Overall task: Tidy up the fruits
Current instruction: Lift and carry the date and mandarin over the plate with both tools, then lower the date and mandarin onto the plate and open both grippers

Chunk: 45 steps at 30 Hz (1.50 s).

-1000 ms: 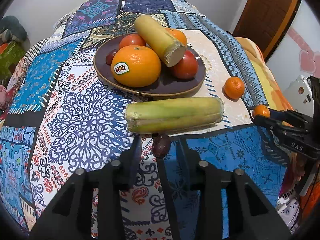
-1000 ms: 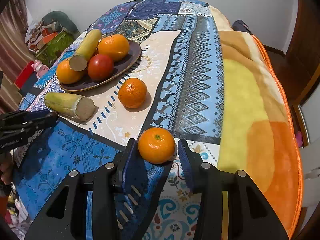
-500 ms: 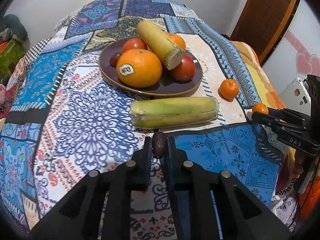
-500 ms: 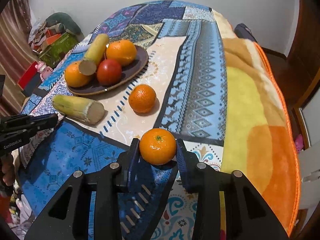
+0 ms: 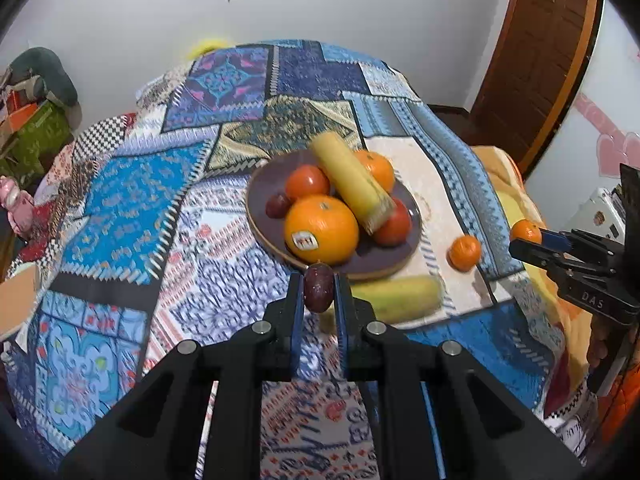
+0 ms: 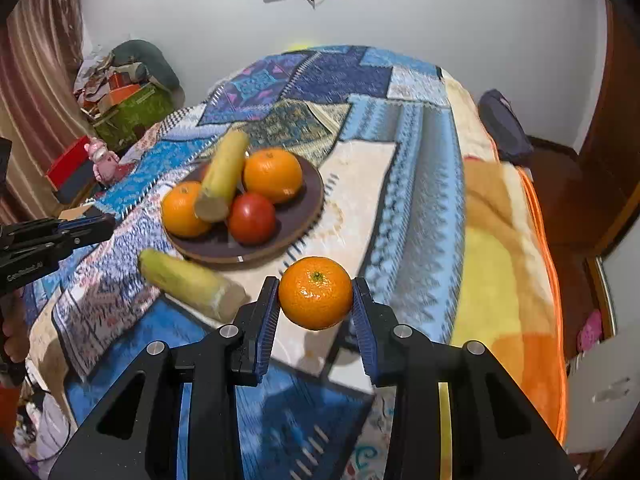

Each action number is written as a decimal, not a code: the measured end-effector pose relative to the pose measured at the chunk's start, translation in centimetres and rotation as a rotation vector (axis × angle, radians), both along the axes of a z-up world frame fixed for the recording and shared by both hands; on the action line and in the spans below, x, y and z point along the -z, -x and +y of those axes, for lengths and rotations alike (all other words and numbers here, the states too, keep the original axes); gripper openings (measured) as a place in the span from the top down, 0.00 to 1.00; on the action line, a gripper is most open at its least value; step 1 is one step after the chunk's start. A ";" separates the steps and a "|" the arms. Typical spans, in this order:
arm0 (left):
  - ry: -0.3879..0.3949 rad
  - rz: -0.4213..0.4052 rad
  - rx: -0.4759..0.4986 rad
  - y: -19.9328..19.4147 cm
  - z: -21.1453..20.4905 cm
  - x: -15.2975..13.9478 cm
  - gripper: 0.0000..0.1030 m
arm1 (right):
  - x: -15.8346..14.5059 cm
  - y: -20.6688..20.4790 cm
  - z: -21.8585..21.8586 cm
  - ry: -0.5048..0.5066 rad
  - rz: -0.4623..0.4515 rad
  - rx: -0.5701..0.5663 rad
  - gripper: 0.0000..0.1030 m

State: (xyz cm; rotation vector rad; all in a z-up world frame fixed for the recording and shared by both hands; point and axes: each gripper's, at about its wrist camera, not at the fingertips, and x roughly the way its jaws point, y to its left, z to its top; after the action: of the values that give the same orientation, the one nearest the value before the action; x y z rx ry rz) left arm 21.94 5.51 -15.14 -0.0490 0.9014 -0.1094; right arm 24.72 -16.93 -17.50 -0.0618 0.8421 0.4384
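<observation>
Fruits are lying partly on the brown plate point(image 5: 260, 216) and partly loose on the patterned blanket point(image 5: 132, 208); the left claw point(image 5: 318, 294) is clamping a small dark red fruit point(image 5: 318, 292) clear of the blanket, just in front of the plate; the right claw point(image 6: 316, 300) is squeezing a mandarin point(image 6: 316, 292) between its blue pads, likewise off the blanket; a big orange point(image 5: 322, 229), tomatoes and a yellow cane piece point(image 5: 352, 184) are sitting on the plate; a second cane piece point(image 6: 192, 284) and another mandarin point(image 5: 464, 253) are resting on the blanket beside it.
</observation>
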 end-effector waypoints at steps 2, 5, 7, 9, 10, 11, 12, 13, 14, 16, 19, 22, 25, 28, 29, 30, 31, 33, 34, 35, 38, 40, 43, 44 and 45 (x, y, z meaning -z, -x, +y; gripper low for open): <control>-0.006 -0.009 -0.008 -0.7 0.3 -0.2 0.87 | -0.3 -0.5 0.6 -0.001 -0.010 -0.011 0.68; -0.010 -0.015 -0.019 -1.7 0.7 -0.4 0.87 | -0.6 -1.4 1.7 0.002 -0.024 -0.029 0.68; -0.016 -0.019 -0.028 -2.4 1.0 -0.4 0.87 | -0.6 -2.0 2.4 0.003 -0.031 -0.039 0.68; -0.017 -0.018 -0.039 -3.3 1.4 -0.2 0.87 | -0.6 -2.7 3.0 -0.001 -0.032 -0.048 0.68; -0.017 -0.018 -0.042 -3.5 1.5 -0.1 0.87 | -0.6 -3.0 3.3 -0.003 -0.033 -0.050 0.68; -0.017 -0.015 -0.047 -4.0 1.8 0.1 0.87 | -0.6 -3.3 3.6 -0.003 -0.034 -0.052 0.68; -0.017 -0.012 -0.051 -4.4 1.9 0.2 0.87 | -0.5 -3.8 3.9 -0.002 -0.036 -0.054 0.68; -0.016 -0.009 -0.053 -4.7 2.1 0.3 0.87 | -0.5 -4.0 4.1 -0.002 -0.036 -0.056 0.68; -0.016 -0.005 -0.055 -5.1 2.2 0.5 0.87 | -0.4 -4.4 4.3 -0.001 -0.037 -0.056 0.68; -0.023 0.003 -0.059 -5.9 2.4 1.0 0.87 | -0.2 -5.4 4.8 0.003 -0.035 -0.053 0.68; -0.023 0.016 -0.064 -7.1 2.7 1.7 0.86 | 0.3 -6.7 5.3 0.010 -0.023 -0.043 0.68; -0.012 0.031 -0.068 -8.1 3.0 2.4 0.86 | 1.2 -8.1 5.6 0.017 0.005 -0.032 0.68; -0.010 0.043 -0.069 -8.6 3.1 3.0 0.87 | 2.3 -9.3 5.8 0.017 0.054 -0.021 0.68; -0.010 0.050 -0.065 -9.1 3.0 3.6 0.86 | 2.7 -9.6 5.8 0.020 0.069 -0.019 0.68; -0.009 0.052 -0.064 -9.2 3.0 3.8 0.86 | 2.8 -9.6 5.8 0.021 0.071 -0.021 0.68; -0.007 0.055 -0.064 -9.3 3.0 3.9 0.86 | 2.9 -9.6 5.9 0.022 0.074 -0.023 0.68; -0.004 0.058 -0.064 -9.5 3.0 4.0 0.86 | 3.0 -9.6 6.0 0.026 0.076 -0.026 0.68; 0.007 0.064 -0.064 -9.7 3.0 4.3 0.86 | 3.2 -9.8 6.2 0.038 0.079 -0.032 0.68; 0.010 0.065 -0.064 -9.7 2.9 4.4 0.86 | 3.3 -9.7 6.3 0.042 0.081 -0.035 0.68; 0.011 0.067 -0.064 -9.8 2.8 4.5 0.86 | 3.4 -9.8 6.4 0.046 0.083 -0.038 0.68; -0.001 0.065 -0.067 -9.8 2.6 4.6 0.86 | 3.6 -10.0 6.5 0.054 0.086 -0.036 0.67; -0.008 0.064 -0.067 -9.8 2.5 4.6 0.86 | 3.6 -10.1 6.4 0.050 0.090 -0.036 0.67; -0.008 0.067 -0.073 -9.7 2.5 4.5 0.85 | 3.5 -10.0 6.3 0.050 0.092 -0.039 0.67; -0.005 0.067 -0.076 -9.6 2.5 4.4 0.85 | 3.4 -10.0 6.3 0.048 0.091 -0.042 0.67; -0.001 0.068 -0.079 -9.6 2.6 4.3 0.84 | 3.3 -9.9 6.2 0.048 0.089 -0.042 0.65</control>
State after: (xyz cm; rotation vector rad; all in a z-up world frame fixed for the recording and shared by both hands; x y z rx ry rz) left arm 31.53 8.07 -19.48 -0.0876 0.9661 -0.0336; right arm 34.58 -10.72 -20.78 -0.1050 0.9400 0.4636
